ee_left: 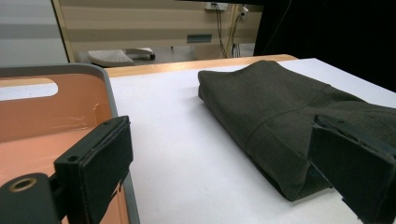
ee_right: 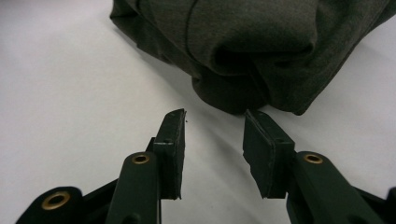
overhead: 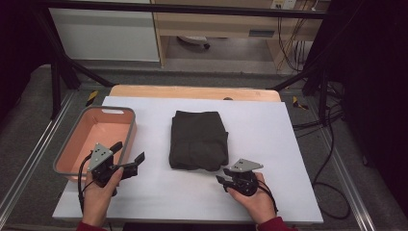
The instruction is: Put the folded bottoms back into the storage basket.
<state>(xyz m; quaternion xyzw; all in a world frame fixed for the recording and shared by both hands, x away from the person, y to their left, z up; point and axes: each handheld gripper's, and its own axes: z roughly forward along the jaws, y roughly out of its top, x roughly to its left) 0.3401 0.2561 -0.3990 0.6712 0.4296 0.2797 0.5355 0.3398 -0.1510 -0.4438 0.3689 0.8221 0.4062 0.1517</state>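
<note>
Dark folded cloth (overhead: 199, 139) lies mid-table on white sheet (overhead: 269, 144), pink bin (overhead: 96, 139) at nine o'clock.
Right gripper view: right gripper (ee_right: 214, 140) half open, empty, just short of the cloth's corner. High view: left gripper (overhead: 129, 156) wide open, empty, beside the bin.

I can read no text, label, brand or number anywhere from here; the only sign I make out is yellow-and-black hazard striping (overhead: 91, 97) on the floor at the tabletop's far corners.
</note>
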